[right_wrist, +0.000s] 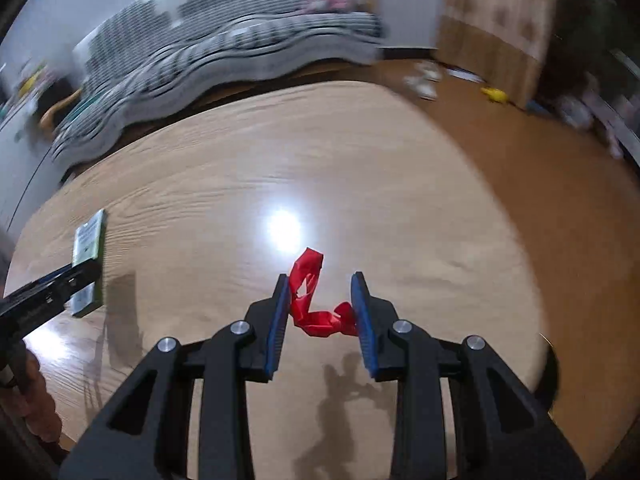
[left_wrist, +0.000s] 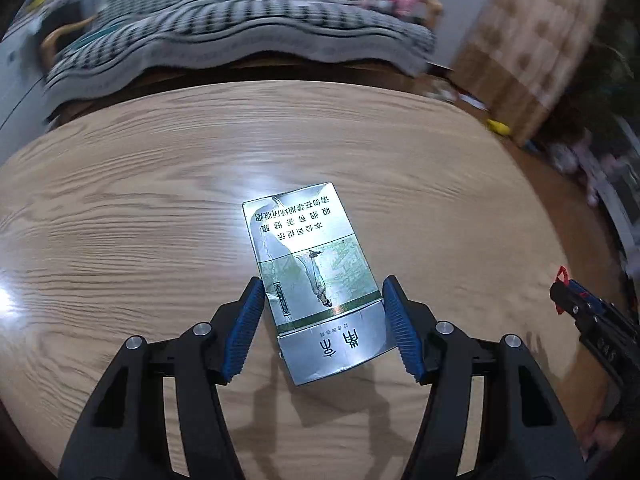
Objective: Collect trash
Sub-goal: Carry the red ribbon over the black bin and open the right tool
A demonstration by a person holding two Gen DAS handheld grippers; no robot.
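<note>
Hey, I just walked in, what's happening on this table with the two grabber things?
A person is clearing trash off a wooden table with two handheld grippers. The left gripper straddles a flattened cigarette pack; its fingers are open on either side, and whether they touch the pack is unclear. The right gripper has a crumpled red wrapper between its blue-padded fingers, which touch it on both sides. The wrapper casts a shadow on the table below, so it seems lifted.

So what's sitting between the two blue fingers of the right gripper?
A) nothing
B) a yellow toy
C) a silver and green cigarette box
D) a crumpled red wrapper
D: the crumpled red wrapper sits between the right gripper pads, over the round wooden table.
</note>
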